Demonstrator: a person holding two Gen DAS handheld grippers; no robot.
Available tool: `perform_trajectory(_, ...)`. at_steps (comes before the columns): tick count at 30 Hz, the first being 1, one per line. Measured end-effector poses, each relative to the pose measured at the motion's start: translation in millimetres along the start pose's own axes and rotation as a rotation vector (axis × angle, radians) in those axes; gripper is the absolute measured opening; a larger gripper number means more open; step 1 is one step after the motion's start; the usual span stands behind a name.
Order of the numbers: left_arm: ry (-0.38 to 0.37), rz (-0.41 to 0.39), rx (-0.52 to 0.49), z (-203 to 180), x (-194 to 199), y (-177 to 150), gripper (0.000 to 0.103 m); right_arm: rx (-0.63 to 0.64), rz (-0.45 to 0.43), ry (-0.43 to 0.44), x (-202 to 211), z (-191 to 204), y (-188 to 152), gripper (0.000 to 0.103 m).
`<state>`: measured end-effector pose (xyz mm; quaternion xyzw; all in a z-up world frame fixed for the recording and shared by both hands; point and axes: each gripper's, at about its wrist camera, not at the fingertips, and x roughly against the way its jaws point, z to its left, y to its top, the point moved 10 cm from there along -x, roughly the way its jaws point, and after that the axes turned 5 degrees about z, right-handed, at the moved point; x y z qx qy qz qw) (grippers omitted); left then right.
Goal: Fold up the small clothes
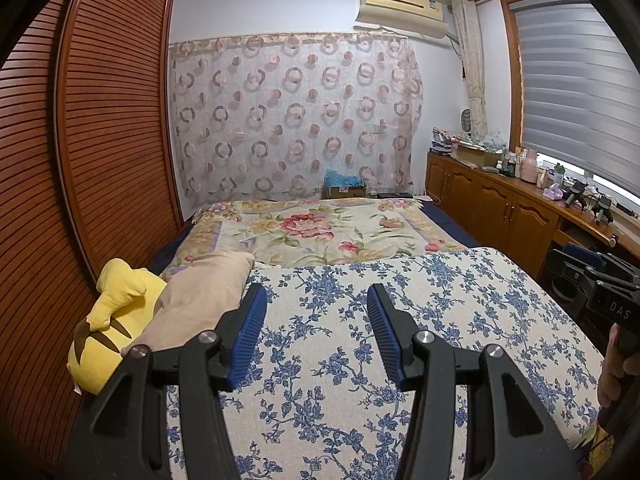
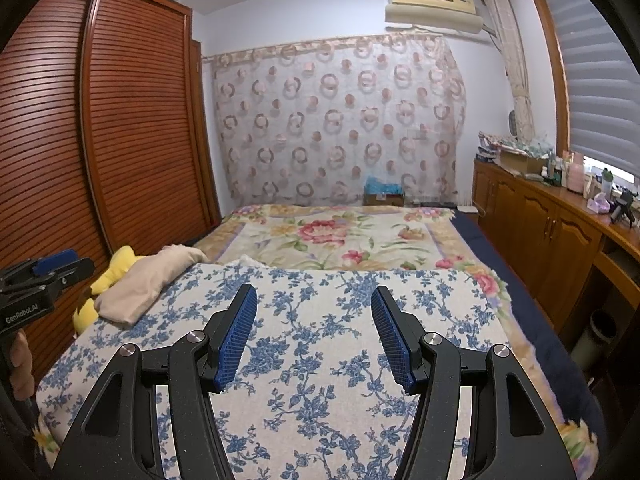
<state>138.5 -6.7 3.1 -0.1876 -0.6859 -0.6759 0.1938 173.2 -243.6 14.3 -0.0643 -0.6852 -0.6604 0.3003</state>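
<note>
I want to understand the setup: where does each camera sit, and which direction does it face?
Left wrist: on the left gripper, open, facing along the blue-flowered cloth to the far curtain; right gripper at right edge.
Right wrist: on the right gripper, open, same direction; left gripper at left edge.
Shared: cloth, curtain, beige garment, yellow plush.

The bed (image 1: 452,224) carried a flowered blanket (image 1: 320,232) with red blooms over its far half, a dark navy sheet showing along the edges. Nearer lay a white cloth (image 1: 400,320) printed with blue flowers, spread flat and overlapping the blanket's near edge. At the cloth's left far corner rested a beige garment (image 1: 200,296), crumpled, partly on the cloth and leaning against a yellow plush toy (image 1: 108,320) at the bed's left side.
</note>
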Motion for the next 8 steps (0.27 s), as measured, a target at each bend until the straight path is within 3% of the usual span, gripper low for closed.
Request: perform_trajectory(8,0.0,-0.002,0.0,0.5,0.3,0.9,0.051,0.0,-0.001,-0.001,-0.1,-1.1,-0.2,0.061)
